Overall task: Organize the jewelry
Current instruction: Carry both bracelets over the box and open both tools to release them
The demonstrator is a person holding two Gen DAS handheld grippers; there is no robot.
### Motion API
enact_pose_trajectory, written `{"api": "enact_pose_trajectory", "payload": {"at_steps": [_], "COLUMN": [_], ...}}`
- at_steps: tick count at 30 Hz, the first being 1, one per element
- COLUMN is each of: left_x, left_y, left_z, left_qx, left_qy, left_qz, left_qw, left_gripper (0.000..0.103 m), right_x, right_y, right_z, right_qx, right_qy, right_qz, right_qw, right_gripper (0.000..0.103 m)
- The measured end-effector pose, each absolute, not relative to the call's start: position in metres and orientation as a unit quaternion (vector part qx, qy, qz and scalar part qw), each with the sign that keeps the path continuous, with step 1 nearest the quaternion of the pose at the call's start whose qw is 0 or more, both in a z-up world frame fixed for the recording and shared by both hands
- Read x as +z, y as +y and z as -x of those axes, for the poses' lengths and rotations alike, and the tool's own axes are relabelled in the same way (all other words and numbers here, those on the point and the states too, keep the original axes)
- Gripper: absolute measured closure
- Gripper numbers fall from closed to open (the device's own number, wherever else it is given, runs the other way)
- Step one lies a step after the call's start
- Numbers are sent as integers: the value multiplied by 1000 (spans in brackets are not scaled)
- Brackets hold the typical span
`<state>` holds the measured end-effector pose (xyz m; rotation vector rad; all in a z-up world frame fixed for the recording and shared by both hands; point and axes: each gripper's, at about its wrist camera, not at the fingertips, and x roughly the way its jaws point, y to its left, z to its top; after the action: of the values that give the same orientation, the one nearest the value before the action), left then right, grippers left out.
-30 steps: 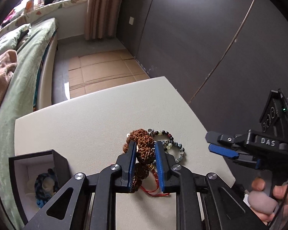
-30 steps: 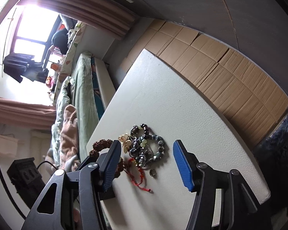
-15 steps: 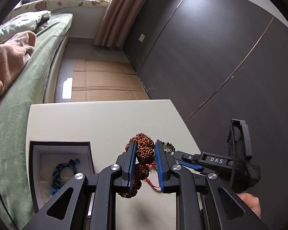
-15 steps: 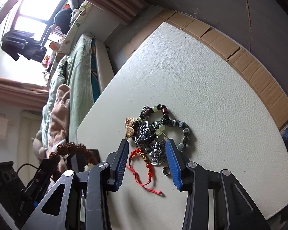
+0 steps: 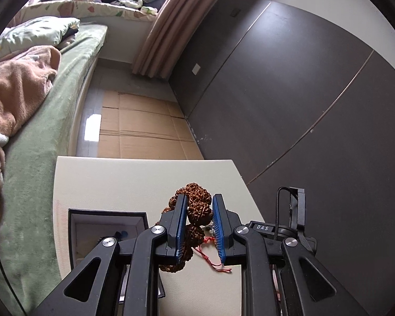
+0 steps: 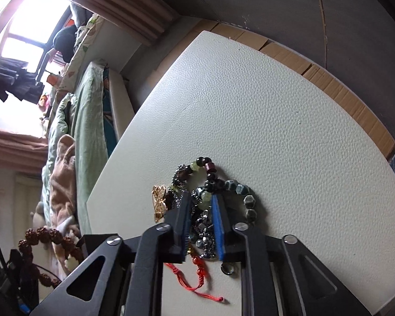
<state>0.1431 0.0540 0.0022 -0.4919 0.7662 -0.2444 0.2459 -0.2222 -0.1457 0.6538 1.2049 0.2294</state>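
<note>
My left gripper (image 5: 200, 197) is shut on a brown knobbly-bead bracelet (image 5: 198, 212), which hangs clear of the white table (image 5: 131, 179). The open black jewelry box (image 5: 105, 212) sits just to its lower left. The same bracelet (image 6: 50, 237) shows at the lower left of the right wrist view. My right gripper (image 6: 200, 197) is down on the jewelry pile, its jaws closing on a dark metallic bead chain (image 6: 204, 226) that fills the narrow gap between the pads. A green and dark bead bracelet (image 6: 239, 188) loops around the right finger.
A gold piece (image 6: 159, 202), a red cord bracelet (image 6: 197, 271) and a small ring (image 6: 227, 268) lie by the pile. A bed with green covers (image 5: 39, 137) runs along the table's left. Dark wall panels (image 5: 289, 92) stand to the right, cardboard (image 5: 139, 129) on the floor beyond.
My left gripper lifted the brown bracelet off the table and swung left toward the box. My right gripper came down over the pile and its jaws narrowed from wide apart onto the chain.
</note>
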Motion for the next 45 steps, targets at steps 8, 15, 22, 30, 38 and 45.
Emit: {"api": "enact_pose_trajectory", "payload": {"at_steps": [8, 15, 22, 30, 38, 45], "left_x": [9, 13, 3, -2, -3, -3], "left_y": [71, 84, 103, 122, 140, 145], "left_z": [-128, -114, -117, -117, -115, -113], "left_qx": [-101, -68, -52, -29, -9, 1], "left_qy": [359, 352, 370, 372, 372, 369], "left_qz": [243, 236, 259, 285, 291, 290], "left_qw": [895, 903, 890, 883, 882, 883], "left_gripper": [83, 83, 76, 34, 30, 20], "right_x": [-116, -81, -61, -41, -34, -53], "right_y": [-219, -209, -197, -163, -108, -64], "right_z": [-232, -215, -201, -190, -177, -173], "right_qx": [144, 197, 243, 319, 393, 399], "right_qy": [508, 453, 415, 386, 388, 449], "right_qz": [-302, -297, -307, -301, -278, -220], "right_qw": [794, 817, 821, 812, 786, 769], "right_gripper": [93, 93, 93, 93, 93, 70]}}
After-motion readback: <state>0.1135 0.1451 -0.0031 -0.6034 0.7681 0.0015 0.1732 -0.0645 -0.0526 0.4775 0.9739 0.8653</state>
